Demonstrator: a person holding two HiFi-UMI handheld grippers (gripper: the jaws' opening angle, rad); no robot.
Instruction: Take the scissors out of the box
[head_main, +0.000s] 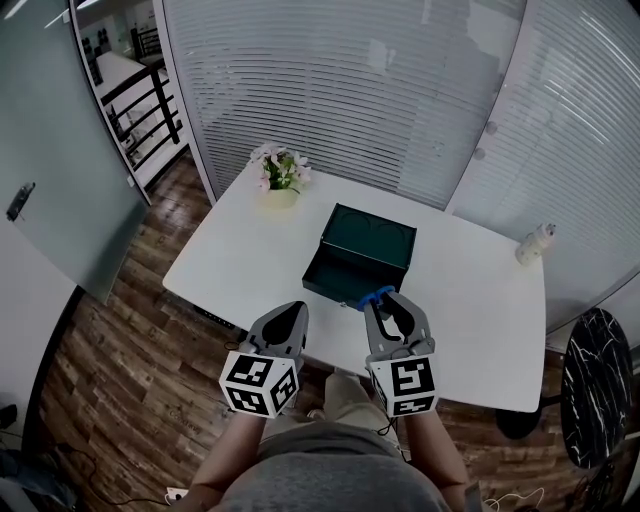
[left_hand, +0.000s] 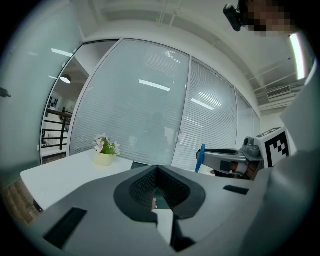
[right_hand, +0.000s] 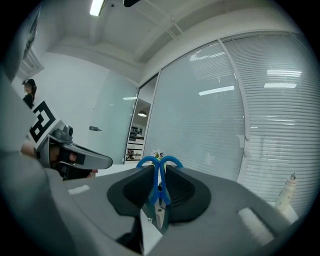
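Observation:
The open dark green box (head_main: 360, 255) stands in the middle of the white table (head_main: 470, 300), its lid leaning back. My right gripper (head_main: 386, 300) hovers just in front of the box, above the table's near edge, shut on the blue-handled scissors (head_main: 375, 296). In the right gripper view the scissors (right_hand: 159, 186) stand upright between the jaws, handle loops out past the tips and blades pointing back. My left gripper (head_main: 292, 312) is level with it to the left, shut and empty. The left gripper view shows the scissors (left_hand: 200, 158) at the tip of the right gripper (left_hand: 212, 154).
A small pot of pink flowers (head_main: 280, 180) sits at the table's far left corner and a white bottle (head_main: 535, 243) at the far right. A black marbled side table (head_main: 598, 400) stands to the right. Glass walls with blinds close off the back.

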